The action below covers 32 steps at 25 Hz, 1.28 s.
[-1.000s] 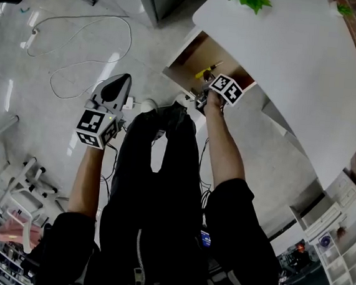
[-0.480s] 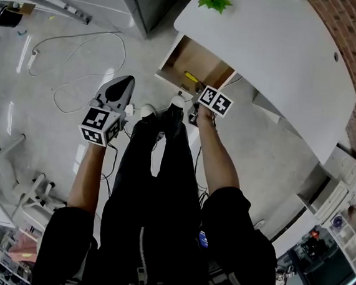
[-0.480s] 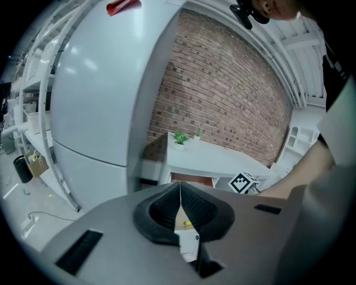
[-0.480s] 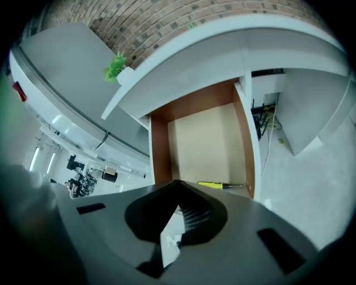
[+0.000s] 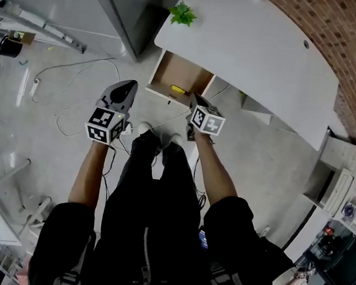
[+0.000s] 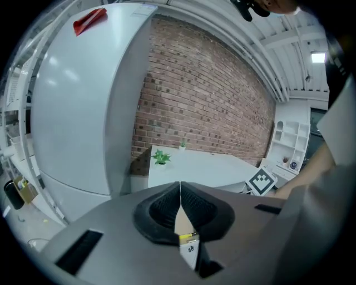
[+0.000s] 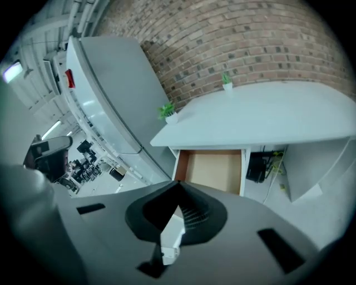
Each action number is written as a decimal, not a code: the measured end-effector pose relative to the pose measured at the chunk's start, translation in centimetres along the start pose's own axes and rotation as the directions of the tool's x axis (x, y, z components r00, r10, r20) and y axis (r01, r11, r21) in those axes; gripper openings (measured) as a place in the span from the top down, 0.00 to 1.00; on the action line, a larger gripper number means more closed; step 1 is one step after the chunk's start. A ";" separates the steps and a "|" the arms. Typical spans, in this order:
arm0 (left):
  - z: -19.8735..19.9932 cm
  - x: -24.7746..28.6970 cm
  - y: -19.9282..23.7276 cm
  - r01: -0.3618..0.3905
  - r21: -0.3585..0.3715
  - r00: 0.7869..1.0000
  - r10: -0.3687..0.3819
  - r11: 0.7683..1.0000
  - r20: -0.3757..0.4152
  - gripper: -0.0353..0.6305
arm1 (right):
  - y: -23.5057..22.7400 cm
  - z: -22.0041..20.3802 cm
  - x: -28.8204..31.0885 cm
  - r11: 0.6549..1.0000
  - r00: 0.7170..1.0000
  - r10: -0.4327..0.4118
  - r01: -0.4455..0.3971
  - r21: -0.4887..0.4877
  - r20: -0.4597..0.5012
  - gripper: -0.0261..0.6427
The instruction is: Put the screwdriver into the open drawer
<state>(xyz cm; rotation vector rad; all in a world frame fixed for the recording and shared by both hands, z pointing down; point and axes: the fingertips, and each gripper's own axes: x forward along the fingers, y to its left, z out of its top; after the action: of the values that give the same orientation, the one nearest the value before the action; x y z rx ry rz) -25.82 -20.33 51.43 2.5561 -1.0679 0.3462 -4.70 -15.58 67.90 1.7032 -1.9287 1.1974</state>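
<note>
The right gripper had drawn back from the open drawer, jaws pressed together, empty; the yellow screwdriver lay inside, just ahead of it. The left gripper was closed too. Placement looked complete.

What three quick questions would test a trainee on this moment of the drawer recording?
1. True or false: the screwdriver lies inside the open drawer.
2. The jaws of the right gripper are: A) wide apart; B) together with nothing between them; C) clamped on the screwdriver.
3. In the head view, what green thing stands on the corner of the desk just beyond the drawer?

Key: 1 true; 2 B; 3 a small plant.
</note>
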 end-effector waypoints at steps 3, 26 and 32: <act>1.6 -0.3 -2.0 0.001 0.010 1.000 -0.001 1.000 0.002 0.91 | 0.9 2.3 -3.1 0.996 0.997 0.035 -0.030 -0.080 0.063 0.95; 10.7 -6.0 -15.0 -0.095 0.154 0.966 0.054 0.983 0.252 0.91 | 3.1 14.6 -27.6 0.913 0.839 0.240 -0.024 -0.406 0.489 0.95; 11.1 -6.4 -15.6 -0.102 0.163 0.962 0.055 0.981 0.269 0.91 | 2.9 15.6 -29.2 0.914 0.824 0.244 -0.020 -0.404 0.512 0.95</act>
<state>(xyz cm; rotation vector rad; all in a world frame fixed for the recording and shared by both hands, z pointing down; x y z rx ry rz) -17.97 -10.57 35.60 2.7800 -1.2887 0.1254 4.50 -7.75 36.97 1.8399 -2.4442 0.3045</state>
